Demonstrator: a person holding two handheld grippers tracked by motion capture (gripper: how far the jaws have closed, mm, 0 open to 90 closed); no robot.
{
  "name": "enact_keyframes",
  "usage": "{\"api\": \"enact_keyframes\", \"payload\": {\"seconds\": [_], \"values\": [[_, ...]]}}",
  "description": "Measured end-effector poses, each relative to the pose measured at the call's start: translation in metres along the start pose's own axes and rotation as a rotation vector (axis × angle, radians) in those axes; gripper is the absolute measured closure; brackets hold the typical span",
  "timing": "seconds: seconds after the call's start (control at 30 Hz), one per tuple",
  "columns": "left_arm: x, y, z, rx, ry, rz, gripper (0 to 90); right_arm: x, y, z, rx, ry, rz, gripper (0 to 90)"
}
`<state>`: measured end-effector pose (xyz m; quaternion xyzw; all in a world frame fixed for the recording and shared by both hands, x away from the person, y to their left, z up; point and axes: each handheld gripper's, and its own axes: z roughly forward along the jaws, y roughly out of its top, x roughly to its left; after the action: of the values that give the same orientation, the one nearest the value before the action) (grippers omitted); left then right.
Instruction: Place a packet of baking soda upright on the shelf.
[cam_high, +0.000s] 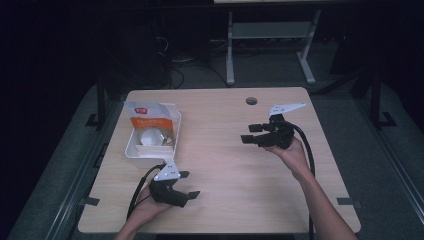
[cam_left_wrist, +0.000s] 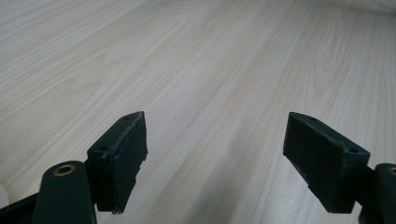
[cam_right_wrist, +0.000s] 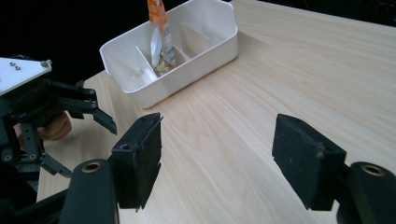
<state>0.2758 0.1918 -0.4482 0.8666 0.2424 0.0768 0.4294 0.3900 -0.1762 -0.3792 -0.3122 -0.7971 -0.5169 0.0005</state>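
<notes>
Dark room, pale wood table (cam_high: 235, 165). Both the left gripper (cam_high: 185, 185) and the right gripper (cam_high: 251, 133) have their fingers spread wide with nothing between them. Past the right fingers, well apart, sits the white bin (cam_right_wrist: 205, 51), an orange bag (cam_right_wrist: 159, 23) standing in it.

Orange-and-white pouch (cam_right_wrist: 159, 21), well ahead of the right gripper (cam_right_wrist: 217, 158), was cut off by the top edge in its view. Pouch label (cam_high: 150, 121) was too small to read from above. Contents of the white bin (cam_right_wrist: 205, 53) behind its dividers couldn't be made out.
</notes>
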Motion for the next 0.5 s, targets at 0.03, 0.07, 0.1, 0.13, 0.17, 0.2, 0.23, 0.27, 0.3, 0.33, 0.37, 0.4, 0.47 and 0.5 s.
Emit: {"api": "enact_keyframes", "payload": {"seconds": [0.03,0.07,0.1,0.13,0.17,0.2,0.23,0.27,0.3,0.33,0.37,0.4,0.47,0.5], "values": [[0.0,0.0,0.0,-0.001,0.001,0.001,21.4,0.0,-0.001,-0.001,0.008,0.0,0.006,30.8],[0.0,0.0,0.0,-0.001,0.002,0.0,21.4,-0.001,-0.003,-0.003,0.003,-0.001,0.008,31.4],[0.0,0.0,0.0,0.0,0.003,0.001,21.4,-0.001,-0.005,-0.005,-0.008,-0.006,0.004,31.8],[0.0,0.0,0.0,0.001,0.002,0.001,21.4,-0.001,-0.006,-0.007,-0.013,-0.009,0.004,31.6],[0.0,0.0,0.0,0.002,0.002,0.001,21.4,-0.001,-0.008,-0.009,-0.01,-0.009,0.009,31.5],[0.0,0.0,0.0,0.002,0.003,0.002,21.4,-0.001,-0.01,-0.011,-0.01,-0.01,0.012,31.6],[0.0,0.0,0.0,0.002,0.003,0.002,21.4,-0.002,-0.012,-0.013,-0.014,-0.015,0.013,31.5],[0.0,0.0,0.0,0.001,0.002,-0.001,21.4,-0.002,-0.013,-0.014,-0.013,-0.016,0.016,31.3],[0.0,0.0,0.001,0.0,0.002,-0.002,21.4,-0.002,-0.015,-0.015,-0.01,-0.014,0.021,30.9],[0.0,0.0,0.001,-0.001,0.003,-0.003,21.4,-0.003,-0.017,-0.016,-0.008,-0.012,0.03,30.7],[0.0,0.0,0.001,0.0,0.004,-0.002,21.4,-0.003,-0.018,-0.017,-0.01,-0.013,0.032,30.8],[0.0,0.0,0.001,0.0,0.006,-0.001,21.4,-0.003,-0.02,-0.018,-0.011,-0.019,0.026,30.8],[0.0,0.0,0.001,-0.002,0.006,-0.003,21.4,-0.003,-0.024,-0.022,-0.004,-0.024,0.029,30.6],[0.001,0.0,0.001,-0.001,0.005,-0.002,21.4,-0.003,-0.026,-0.023,-0.005,-0.024,0.032,30.5]]}}
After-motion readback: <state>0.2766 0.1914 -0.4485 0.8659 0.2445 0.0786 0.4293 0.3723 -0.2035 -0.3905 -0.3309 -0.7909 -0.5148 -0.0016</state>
